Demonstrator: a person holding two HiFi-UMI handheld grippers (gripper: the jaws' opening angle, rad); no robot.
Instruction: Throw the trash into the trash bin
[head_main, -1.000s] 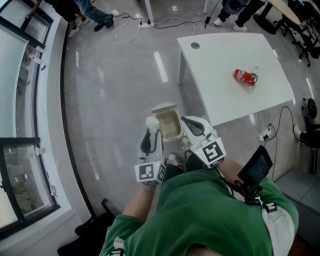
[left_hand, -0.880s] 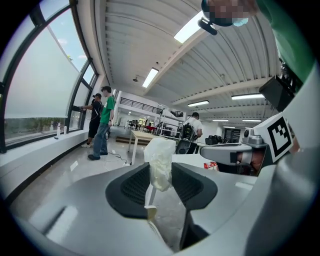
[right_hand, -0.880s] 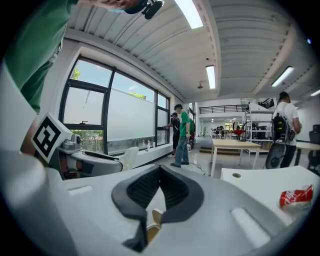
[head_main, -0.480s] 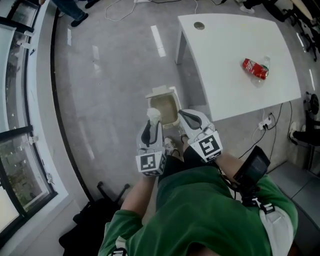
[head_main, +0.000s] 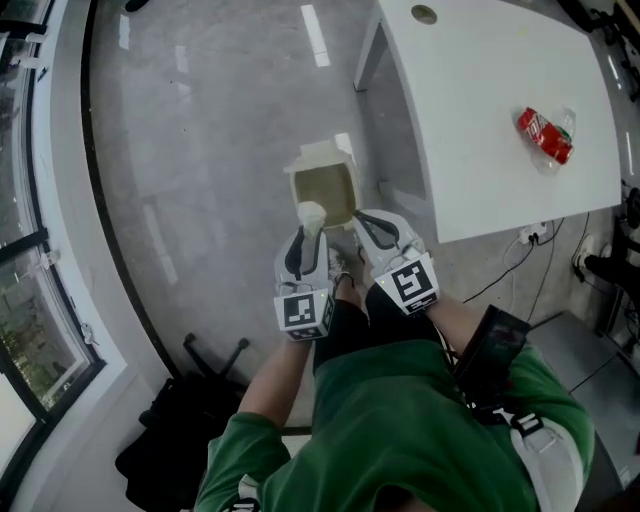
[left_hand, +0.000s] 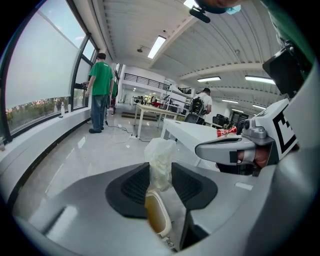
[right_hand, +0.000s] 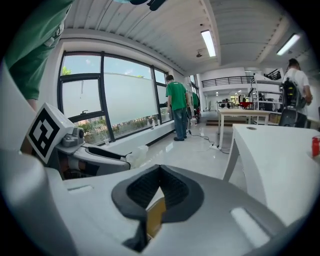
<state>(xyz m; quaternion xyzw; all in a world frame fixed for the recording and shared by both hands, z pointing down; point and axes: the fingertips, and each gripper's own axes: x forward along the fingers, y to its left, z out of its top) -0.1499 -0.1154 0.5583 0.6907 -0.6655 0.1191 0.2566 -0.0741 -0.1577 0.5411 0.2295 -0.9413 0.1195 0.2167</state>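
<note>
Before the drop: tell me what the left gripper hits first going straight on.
Probably the trash bin: the left gripper, shut on crumpled trash, points down into its open top; depth is unclear.

Head cam: high above the person, looking steeply down. Left gripper and right gripper sit mid-frame, trash bin just past their tips. Each gripper cam sits close behind its own jaws, facing out low over the floor. All views share the bin, the white table and the opposite gripper.
</note>
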